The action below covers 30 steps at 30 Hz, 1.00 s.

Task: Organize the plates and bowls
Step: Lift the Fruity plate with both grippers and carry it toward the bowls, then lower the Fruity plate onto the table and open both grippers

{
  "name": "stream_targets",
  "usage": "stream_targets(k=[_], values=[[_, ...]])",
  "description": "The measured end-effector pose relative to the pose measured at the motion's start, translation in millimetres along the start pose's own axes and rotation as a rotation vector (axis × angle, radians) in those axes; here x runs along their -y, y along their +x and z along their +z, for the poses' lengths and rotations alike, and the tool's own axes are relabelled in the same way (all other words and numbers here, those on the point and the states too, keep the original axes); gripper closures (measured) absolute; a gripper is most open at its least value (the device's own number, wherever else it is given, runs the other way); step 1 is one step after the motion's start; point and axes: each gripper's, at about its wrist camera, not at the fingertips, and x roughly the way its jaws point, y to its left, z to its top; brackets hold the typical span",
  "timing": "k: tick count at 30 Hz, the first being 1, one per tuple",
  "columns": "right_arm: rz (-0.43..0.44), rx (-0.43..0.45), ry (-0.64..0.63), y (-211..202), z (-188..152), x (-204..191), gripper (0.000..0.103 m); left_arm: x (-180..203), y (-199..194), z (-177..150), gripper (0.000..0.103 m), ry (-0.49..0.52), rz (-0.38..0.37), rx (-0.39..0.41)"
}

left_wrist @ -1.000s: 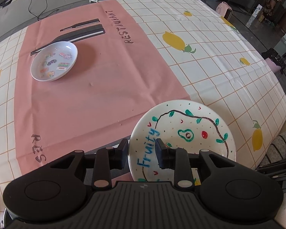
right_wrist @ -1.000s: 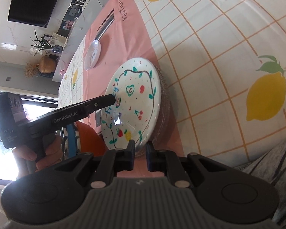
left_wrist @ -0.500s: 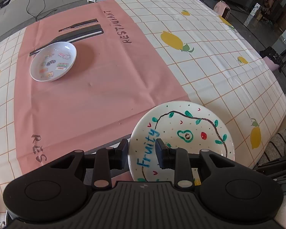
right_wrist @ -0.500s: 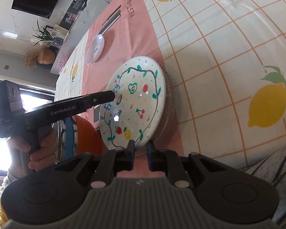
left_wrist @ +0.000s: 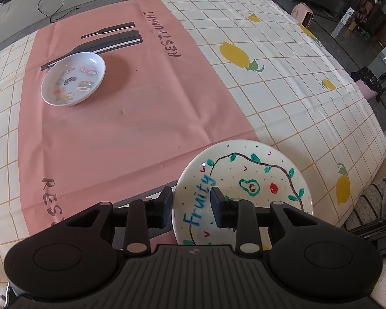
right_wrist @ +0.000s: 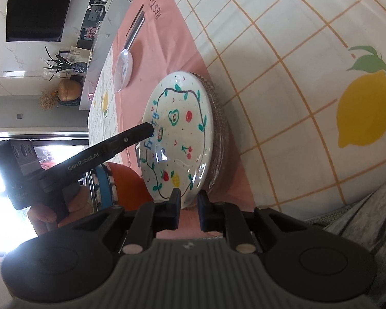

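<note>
A white plate (left_wrist: 247,177) painted with fruit and the word "Fruity" lies at the table's near edge. In the right wrist view the plate (right_wrist: 182,118) rests on a clear ribbed glass dish (right_wrist: 220,128). My left gripper (left_wrist: 191,206) straddles its left rim, one finger outside the edge and one on the painted face, and holds it. From the right wrist view one finger (right_wrist: 131,139) of that gripper touches the lettering. My right gripper (right_wrist: 189,200) is shut on the plate's near rim. A small white bowl (left_wrist: 73,82) with stickers stands far left on the pink mat.
Black utensils (left_wrist: 110,42) lie behind the small bowl (right_wrist: 123,69). An orange object (right_wrist: 126,180) and a blue-rimmed one sit beside the plate below the left gripper. A hand (right_wrist: 46,211) holds that gripper. A striped sleeve (left_wrist: 373,200) is at the right.
The right gripper has rolled a little about the plate's rim. The plate, the small bowl and the left gripper stay where they were.
</note>
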Motion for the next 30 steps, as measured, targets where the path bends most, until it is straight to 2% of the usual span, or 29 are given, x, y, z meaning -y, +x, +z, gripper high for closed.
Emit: stream_targets(k=[3,5,6,7,8,9,10,17,22,24,30], values=[[-0.019,0.006,-0.029,-2,-2,-4,0.089,1,0,0,0.067,0.01,-0.001,-0.008],[-0.018,0.005,-0.05,-4,-3,-8,0.075,2,0,0,0.067,0.015,-0.011,-0.011],[-0.002,0.001,-0.057,-5,-4,-10,0.052,3,0,0,0.067,0.015,-0.011,-0.012],[-0.025,-0.006,-0.07,-6,-3,-13,0.032,3,0,1,0.067,0.016,-0.008,-0.014],[-0.079,0.017,-0.109,-7,-4,-18,0.02,3,1,1,0.067,0.015,-0.008,-0.016],[-0.094,0.047,-0.132,-10,-5,-21,0.03,3,1,1,0.067,0.012,-0.009,-0.017],[-0.116,0.069,-0.135,-12,-6,-23,0.034,2,1,1,0.067,0.007,-0.012,-0.019],[-0.148,0.104,-0.161,-14,-4,-25,0.033,1,1,2,0.067,-0.002,-0.008,-0.016],[-0.225,0.186,-0.213,-20,-3,-35,0.024,10,-5,3,0.063,0.062,0.011,0.004],[-0.222,0.196,-0.222,-20,0,-38,0.022,13,-9,4,0.061,0.073,0.008,0.017],[-0.257,0.2,-0.271,-12,7,-51,0.022,8,-17,9,0.057,0.023,-0.027,0.053]])
